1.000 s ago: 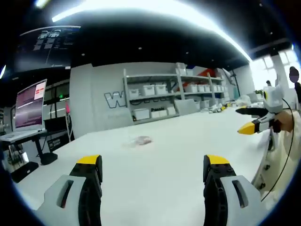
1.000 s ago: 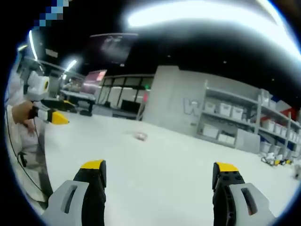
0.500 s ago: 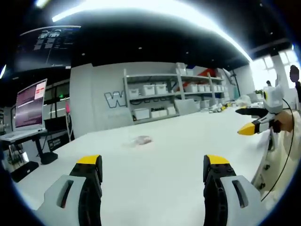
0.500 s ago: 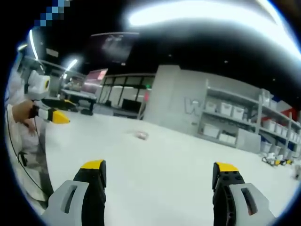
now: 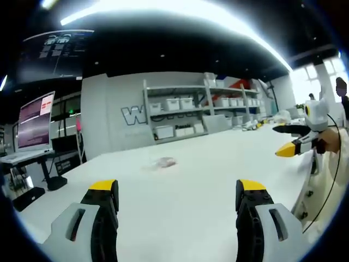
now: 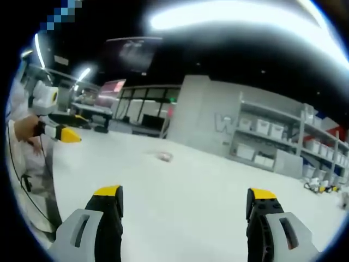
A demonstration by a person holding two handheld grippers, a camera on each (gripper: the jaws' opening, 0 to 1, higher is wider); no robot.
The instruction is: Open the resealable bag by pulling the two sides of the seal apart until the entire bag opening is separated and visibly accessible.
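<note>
Far out on the white table (image 5: 207, 180), the bag (image 5: 163, 162) lies small and blurry (seal unreadable), well apart from both grippers: left gripper (image 5: 178, 191) and right gripper (image 6: 185, 197) jaws spread wide, empty.

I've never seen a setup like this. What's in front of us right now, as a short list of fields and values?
surface: white table
bag: small resealable bag, lying flat far out on the table, untouched
left tool: open, holding nothing, above the near table
right tool: open, holding nothing
bag seal: too small to tell
background: shelves with white bins; lit monitor to one side
</note>
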